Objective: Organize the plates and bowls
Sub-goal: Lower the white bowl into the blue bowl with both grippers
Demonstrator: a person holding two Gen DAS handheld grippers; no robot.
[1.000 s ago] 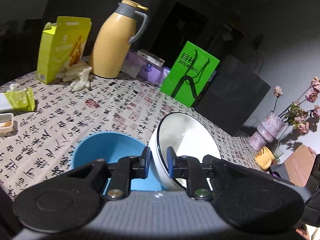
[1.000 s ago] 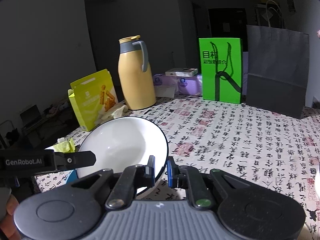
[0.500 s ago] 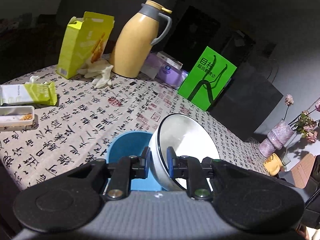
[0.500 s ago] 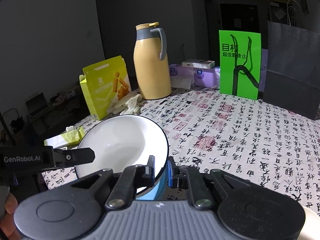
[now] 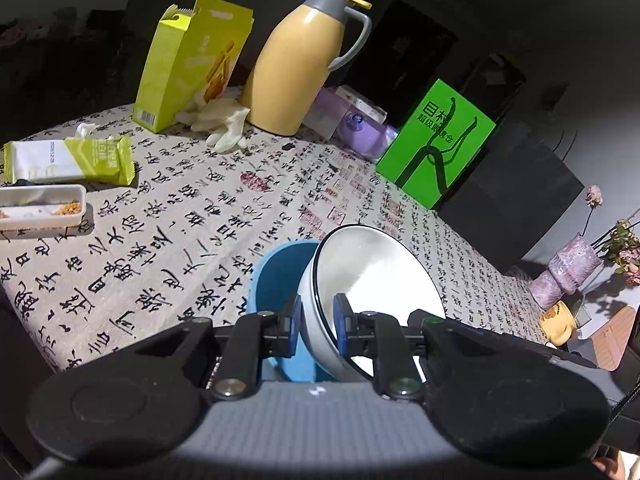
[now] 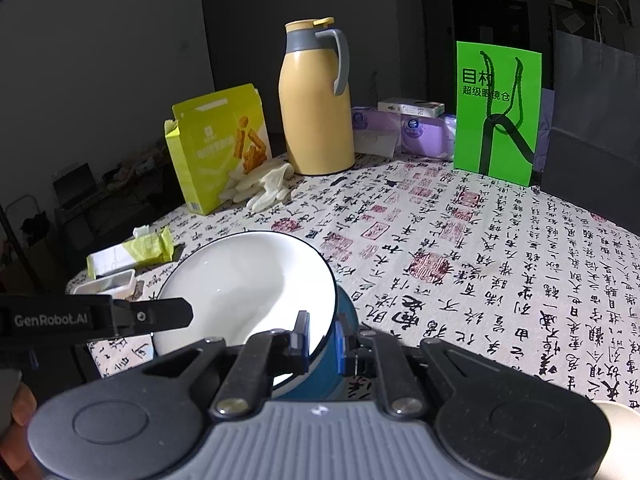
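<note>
1. The left tongs (image 5: 316, 322) are clamped on the near rim of the white bowl (image 5: 372, 272).
2. The right tongs (image 6: 322, 334) pinch the same white bowl (image 6: 248, 284) at its opposite rim.
3. The bowl hangs tilted, its base over the blue bowl (image 5: 276, 276), which sits on the calligraphy-print worktop (image 5: 168, 216).
4. A yellow thermos (image 6: 316, 104) and green bag (image 6: 498, 112) stand well behind.
</note>
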